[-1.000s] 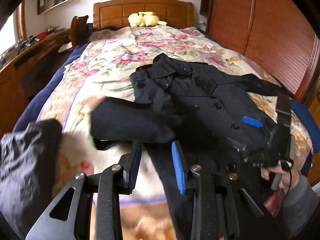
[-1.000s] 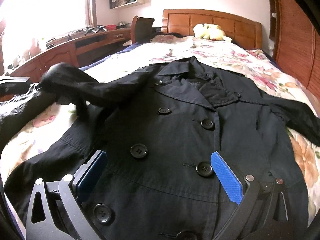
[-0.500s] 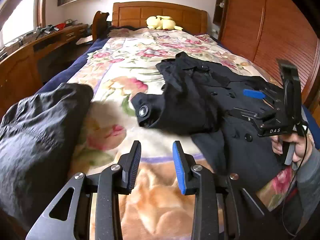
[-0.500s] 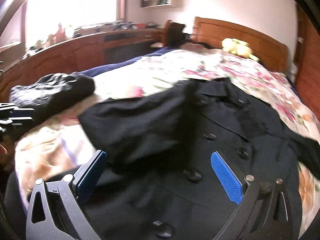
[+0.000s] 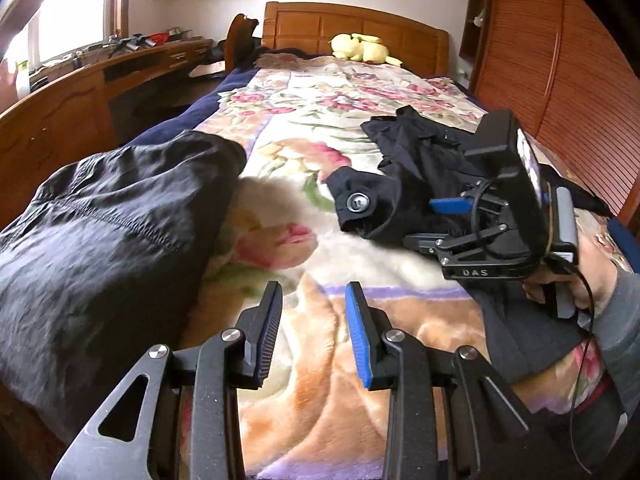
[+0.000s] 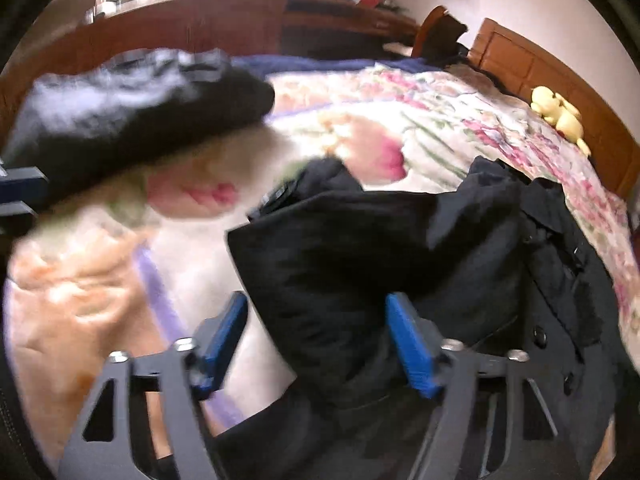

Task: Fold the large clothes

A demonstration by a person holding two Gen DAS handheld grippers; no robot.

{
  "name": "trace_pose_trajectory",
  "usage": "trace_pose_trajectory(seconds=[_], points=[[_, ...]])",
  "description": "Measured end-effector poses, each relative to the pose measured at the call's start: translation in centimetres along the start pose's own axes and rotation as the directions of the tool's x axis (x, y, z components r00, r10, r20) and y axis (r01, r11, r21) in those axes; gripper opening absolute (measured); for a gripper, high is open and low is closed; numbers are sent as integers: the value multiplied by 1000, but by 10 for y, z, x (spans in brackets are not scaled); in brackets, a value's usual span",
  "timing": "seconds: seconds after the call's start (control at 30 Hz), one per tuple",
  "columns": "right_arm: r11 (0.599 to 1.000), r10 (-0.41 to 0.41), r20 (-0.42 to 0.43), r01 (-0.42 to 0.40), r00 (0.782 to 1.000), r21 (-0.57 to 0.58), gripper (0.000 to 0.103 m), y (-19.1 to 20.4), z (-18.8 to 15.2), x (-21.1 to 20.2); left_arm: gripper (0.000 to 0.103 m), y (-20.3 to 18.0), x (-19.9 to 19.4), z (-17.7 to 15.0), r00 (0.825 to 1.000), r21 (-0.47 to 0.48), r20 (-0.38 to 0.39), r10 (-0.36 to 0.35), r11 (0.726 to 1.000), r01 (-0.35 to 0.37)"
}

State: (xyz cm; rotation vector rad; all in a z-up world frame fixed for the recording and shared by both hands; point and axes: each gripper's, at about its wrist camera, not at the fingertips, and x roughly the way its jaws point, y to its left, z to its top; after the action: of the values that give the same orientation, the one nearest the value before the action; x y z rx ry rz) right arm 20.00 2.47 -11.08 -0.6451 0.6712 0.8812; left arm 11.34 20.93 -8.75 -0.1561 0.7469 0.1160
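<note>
A black double-breasted coat (image 5: 416,168) lies on the flowered bed at the right, its left sleeve with a cuff button (image 5: 357,202) folded across the body. In the right wrist view the coat (image 6: 360,248) fills the lower right. My left gripper (image 5: 314,336) is open and empty above bare blanket, left of the coat. My right gripper (image 6: 316,344) is open, its jaws straddling the folded sleeve edge; it also shows in the left wrist view (image 5: 492,216), held by a hand over the coat.
A second dark garment (image 5: 100,232) lies bunched at the bed's left edge. The flowered blanket (image 5: 304,128) covers the bed; a yellow plush toy (image 5: 360,48) sits by the wooden headboard. A wooden desk runs along the left, a wooden wardrobe (image 5: 560,60) along the right.
The coat's sleeve has been laid over onto the coat's body. My left gripper has drawn back left off the coat. My right gripper has swung left and narrowed its opening.
</note>
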Motion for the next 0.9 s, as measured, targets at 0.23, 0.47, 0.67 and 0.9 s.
trace_pose_trajectory(seconds=[0.23, 0.47, 0.67, 0.9], points=[[996, -17, 151, 3, 988, 93, 14, -46, -4, -37, 33, -3, 0, 0, 1000, -1, 19, 17, 1000, -17], [955, -167, 266, 88, 949, 284, 12, -133, -34, -100, 33, -26, 0, 4, 999, 30, 30, -17, 999, 16], [896, -269, 171, 181, 948, 405, 12, -204, -84, -111, 33, -57, 8, 16, 997, 63, 38, -64, 996, 61], [866, -297, 134, 207, 945, 455, 20, -214, -114, -118, 33, -87, 17, 21, 993, 105, 34, -110, 989, 106]])
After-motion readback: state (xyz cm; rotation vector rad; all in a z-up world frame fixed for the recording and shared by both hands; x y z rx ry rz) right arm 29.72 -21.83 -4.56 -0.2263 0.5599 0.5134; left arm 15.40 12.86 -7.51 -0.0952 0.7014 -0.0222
